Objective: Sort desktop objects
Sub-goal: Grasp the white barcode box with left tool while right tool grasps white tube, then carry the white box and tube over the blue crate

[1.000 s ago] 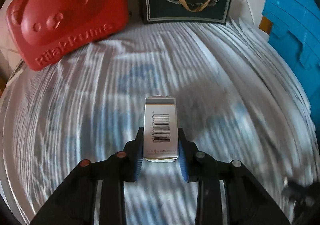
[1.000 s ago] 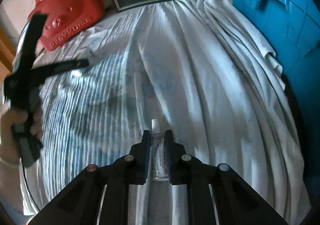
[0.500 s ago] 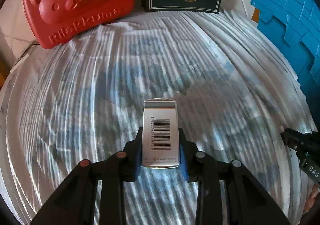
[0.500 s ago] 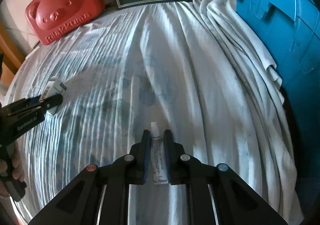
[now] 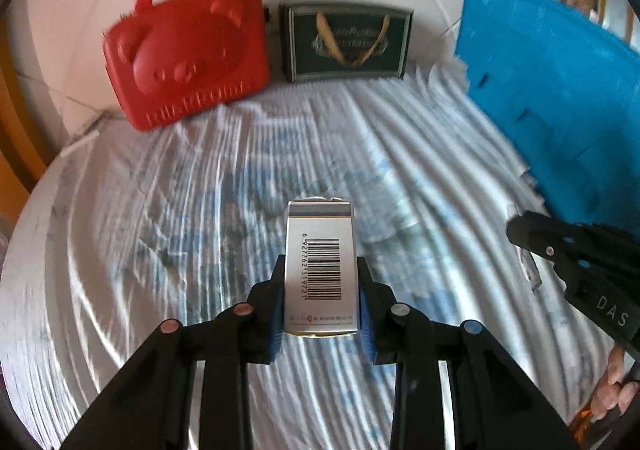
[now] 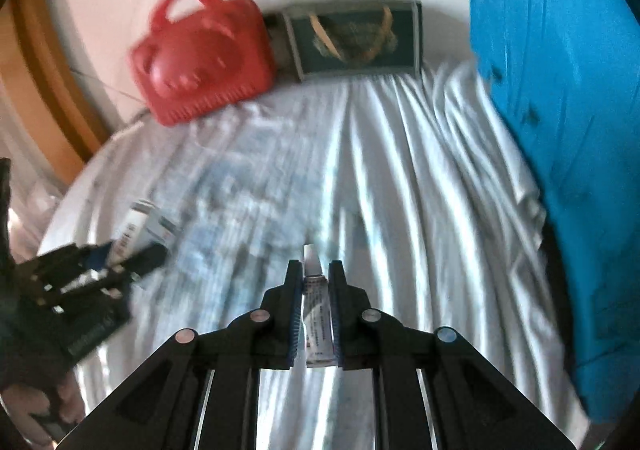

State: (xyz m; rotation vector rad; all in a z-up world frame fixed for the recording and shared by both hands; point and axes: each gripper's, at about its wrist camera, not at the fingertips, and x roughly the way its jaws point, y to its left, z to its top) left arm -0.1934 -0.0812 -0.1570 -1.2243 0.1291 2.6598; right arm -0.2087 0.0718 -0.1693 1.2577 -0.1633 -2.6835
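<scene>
Both loads are carried in the air, so a slip is the main risk. The left gripper [image 5: 321, 308] has its jaws clenched on a silver box [image 5: 320, 270], gripped only at its lower half; a tilt could let it pivot out. The right gripper [image 6: 314, 308] is clamped on a thin tube [image 6: 316, 310], slick and narrow enough to slide. The box sticks out toward 12 o'clock from the jaws, as does the tube. The red case [image 5: 188, 50] sits at 11 o'clock on the cloth-covered surface [image 5: 120, 250].

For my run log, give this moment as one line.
left hand-held gripper: holds barcode box | right hand-held gripper: holds small tube | both above white cloth
</scene>
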